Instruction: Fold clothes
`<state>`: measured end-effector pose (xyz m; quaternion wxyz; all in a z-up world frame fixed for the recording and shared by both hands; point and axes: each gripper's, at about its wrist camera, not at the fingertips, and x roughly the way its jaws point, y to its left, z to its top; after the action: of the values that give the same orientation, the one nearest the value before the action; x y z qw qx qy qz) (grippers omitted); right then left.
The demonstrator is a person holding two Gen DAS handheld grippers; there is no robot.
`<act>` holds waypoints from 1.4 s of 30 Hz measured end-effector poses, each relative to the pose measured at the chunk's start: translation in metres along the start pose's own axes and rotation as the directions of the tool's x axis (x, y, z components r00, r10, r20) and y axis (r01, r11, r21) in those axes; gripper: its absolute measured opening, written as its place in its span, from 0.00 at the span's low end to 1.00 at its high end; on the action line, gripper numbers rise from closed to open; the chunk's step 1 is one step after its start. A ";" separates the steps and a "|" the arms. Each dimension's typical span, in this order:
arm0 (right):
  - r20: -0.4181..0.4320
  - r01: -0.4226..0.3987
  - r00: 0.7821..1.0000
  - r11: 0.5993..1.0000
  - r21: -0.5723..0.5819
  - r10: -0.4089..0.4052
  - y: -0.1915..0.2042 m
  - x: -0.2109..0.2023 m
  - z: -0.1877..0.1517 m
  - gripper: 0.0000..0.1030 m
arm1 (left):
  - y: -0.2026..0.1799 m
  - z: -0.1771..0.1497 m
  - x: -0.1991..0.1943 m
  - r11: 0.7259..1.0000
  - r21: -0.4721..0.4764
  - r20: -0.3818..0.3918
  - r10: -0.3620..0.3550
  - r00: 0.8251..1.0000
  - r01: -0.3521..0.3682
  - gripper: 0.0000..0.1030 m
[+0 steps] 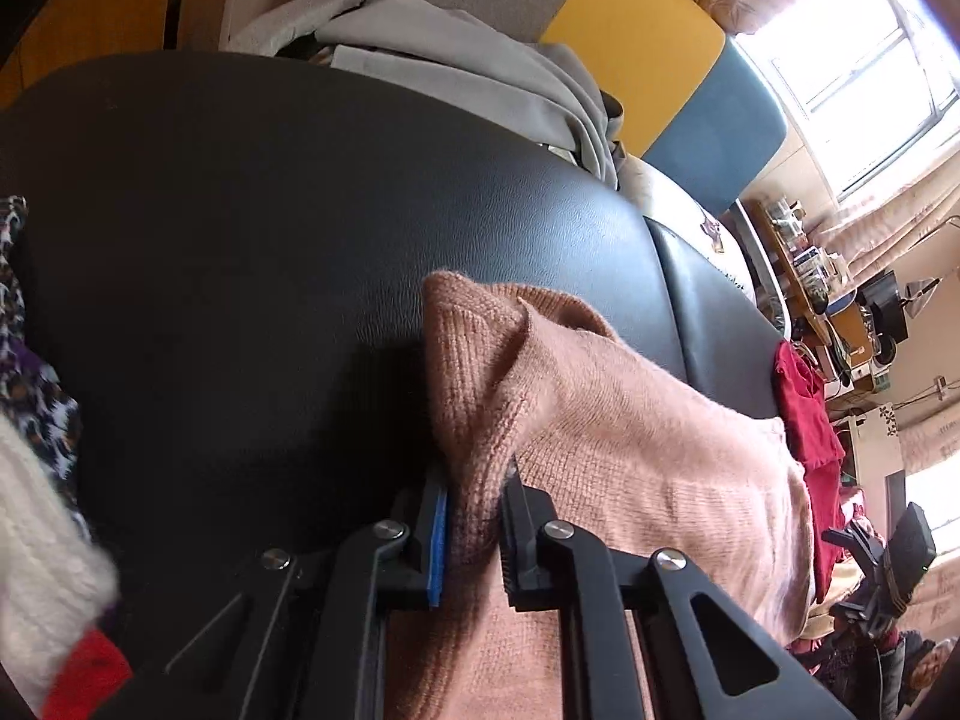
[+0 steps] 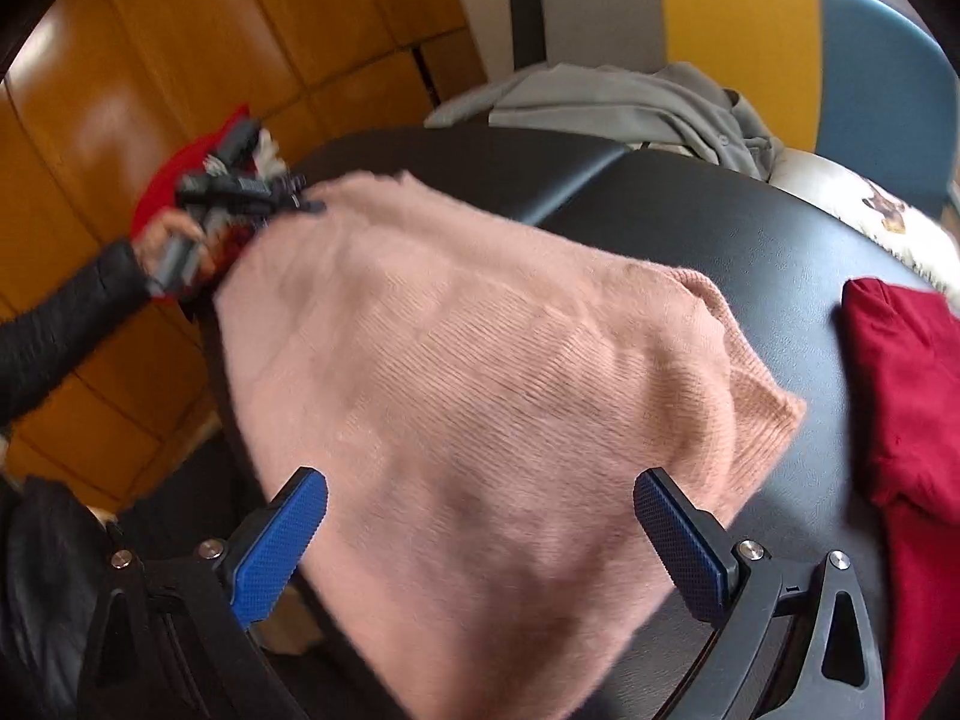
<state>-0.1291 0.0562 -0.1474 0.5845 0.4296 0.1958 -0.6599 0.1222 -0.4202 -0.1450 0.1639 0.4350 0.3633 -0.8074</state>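
Black leather-look table (image 1: 270, 192) fills both views, with a grey garment (image 2: 630, 102) heaped at its far edge. Across it lies a pink knit sweater (image 2: 480, 372). Left gripper (image 1: 474, 516) pinches a bunched fold of the sweater (ribbed edge poking up). Right gripper (image 2: 480, 534) hovers over it, jaws spread wide. A red garment (image 2: 912, 396) lies alongside.

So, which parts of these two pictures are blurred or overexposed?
Left wrist view: the window is blown out white; the white knit at the left edge is smeared. Right wrist view: the left tongs and the pink sweater show motion blur.
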 end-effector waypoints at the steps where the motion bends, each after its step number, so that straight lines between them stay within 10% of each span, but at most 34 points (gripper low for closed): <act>1: -0.004 0.004 1.000 1.000 -0.002 -0.004 -0.003 0.005 -0.002 1.00 | -0.001 0.000 -0.002 1.000 0.002 -0.003 -0.003 1.000 0.003 0.12; 18: -0.049 0.106 0.993 0.994 0.014 -0.105 -0.023 0.047 -0.009 1.00 | 0.002 -0.014 -0.035 0.978 -0.086 0.017 -0.191 0.981 0.192 0.12; 33: 0.086 0.009 0.996 0.983 0.184 -0.026 -0.034 0.046 -0.022 1.00 | -0.043 -0.021 -0.068 0.834 -0.188 0.170 -0.492 0.854 0.518 0.11; 42: 0.133 -0.001 0.991 0.977 0.215 -0.028 -0.001 0.057 -0.030 1.00 | -0.061 -0.006 -0.070 0.830 -0.272 0.197 -0.448 0.872 0.487 0.11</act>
<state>-0.1168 0.0447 -0.2095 0.5421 0.4432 0.0863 -0.7087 0.1299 -0.3783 -0.0628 0.0503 0.2498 0.5709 -0.7805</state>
